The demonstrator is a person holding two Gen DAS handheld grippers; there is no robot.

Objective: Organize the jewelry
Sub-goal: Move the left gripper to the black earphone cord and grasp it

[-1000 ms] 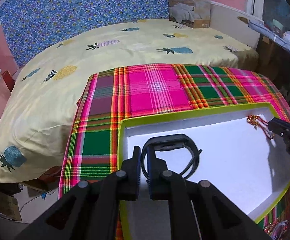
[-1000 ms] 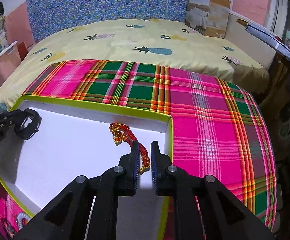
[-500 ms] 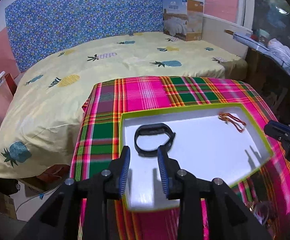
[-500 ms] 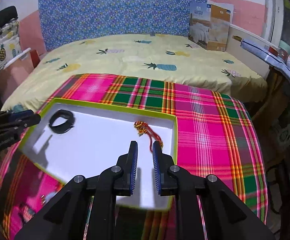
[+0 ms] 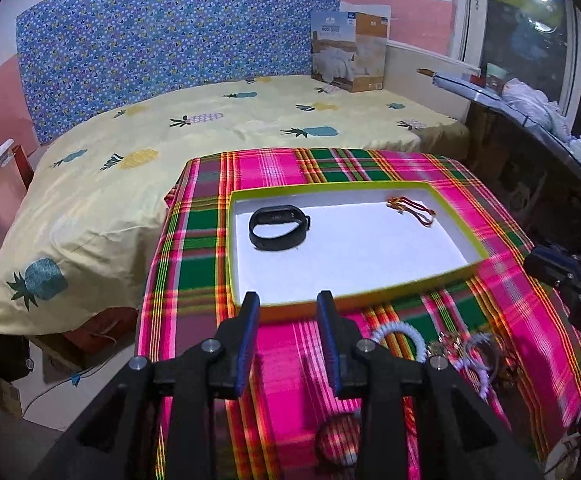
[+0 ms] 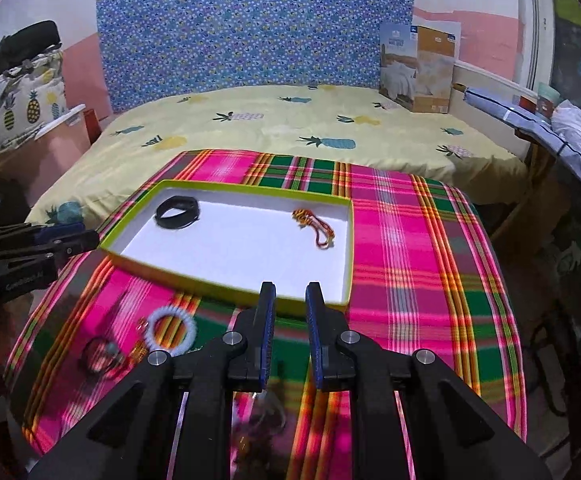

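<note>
A white tray with a lime rim [image 5: 346, 305] [image 6: 226, 286] sits on the plaid cloth. A black band [image 5: 279, 227] [image 6: 177, 213] lies in its left part and a red and gold cord bracelet [image 5: 410, 209] [image 6: 315, 225] in its right part. Loose jewelry lies on the cloth in front of the tray: a white beaded bracelet [image 5: 399, 335] [image 6: 170, 327] and dark rings [image 6: 100, 356]. My left gripper [image 5: 288, 316] is open and empty, above the tray's near edge. My right gripper [image 6: 290, 304] is open and empty near the tray's front right corner.
The plaid cloth [image 6: 410, 248] covers a small table set against a bed with a yellow pineapple sheet [image 5: 210, 128]. A cardboard box [image 6: 418, 68] stands at the bed's far corner. A cluttered shelf [image 6: 550, 120] runs along the right. The floor drops away at the left [image 5: 70, 380].
Both grippers let go of their pieces in the tray, opened and pulled back and up. The black band and red cord bracelet now lie in the tray.
</note>
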